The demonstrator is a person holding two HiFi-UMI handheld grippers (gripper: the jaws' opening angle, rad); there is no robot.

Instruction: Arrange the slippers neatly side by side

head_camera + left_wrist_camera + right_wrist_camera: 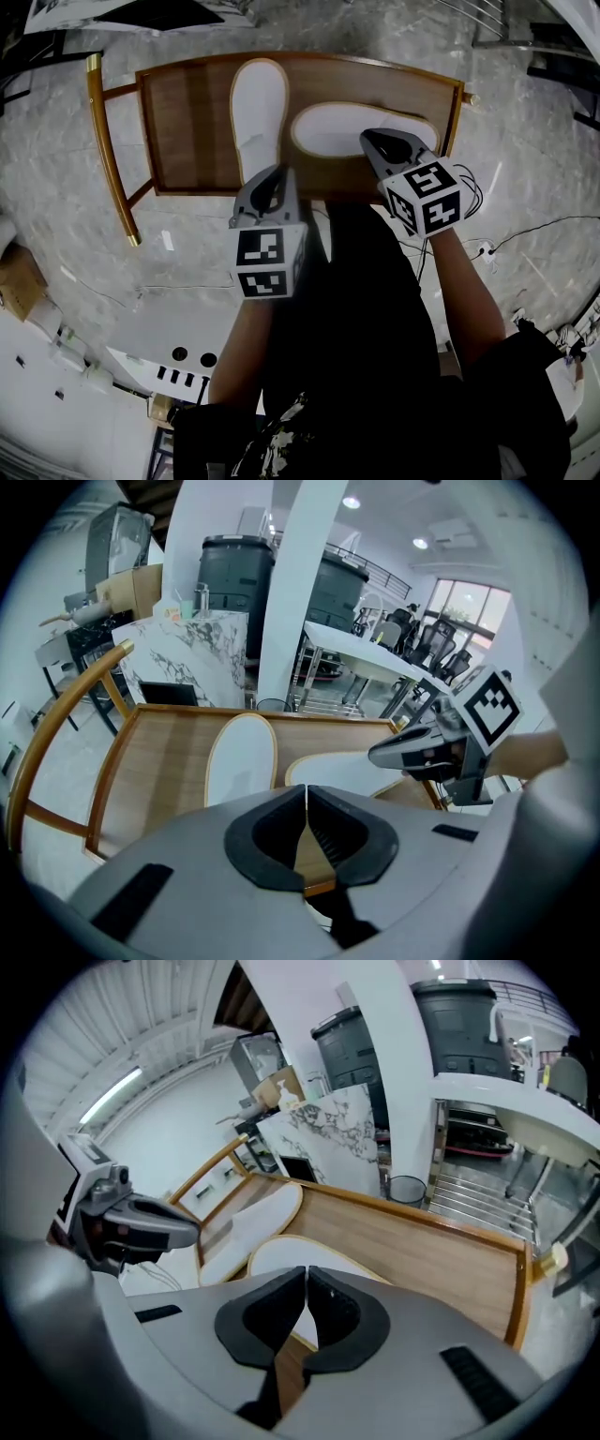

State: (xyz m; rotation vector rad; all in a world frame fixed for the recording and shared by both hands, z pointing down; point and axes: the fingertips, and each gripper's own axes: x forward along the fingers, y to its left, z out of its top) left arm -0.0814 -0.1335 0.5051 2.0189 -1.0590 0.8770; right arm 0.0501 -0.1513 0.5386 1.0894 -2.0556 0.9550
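Two white slippers lie sole-up on a wooden chair seat (pixel 187 122). One slipper (pixel 258 112) lies lengthwise, pointing away from me. The other slipper (pixel 347 128) lies crosswise to its right, and their near ends almost meet. My left gripper (pixel 273 180) hovers at the seat's front edge, just below the lengthwise slipper (pixel 241 766), shut and empty. My right gripper (pixel 380 142) sits over the right end of the crosswise slipper (pixel 291 1258), shut with nothing between its pads. In the left gripper view, the right gripper (pixel 384 755) hangs over that slipper (pixel 342 772).
A curved wooden armrest (pixel 108 150) runs down the chair's left side and a rail edges the seat's far and right sides (pixel 457 112). Cables (pixel 525 234) trail over the marble floor at the right. A cardboard box (pixel 19 281) stands at the left.
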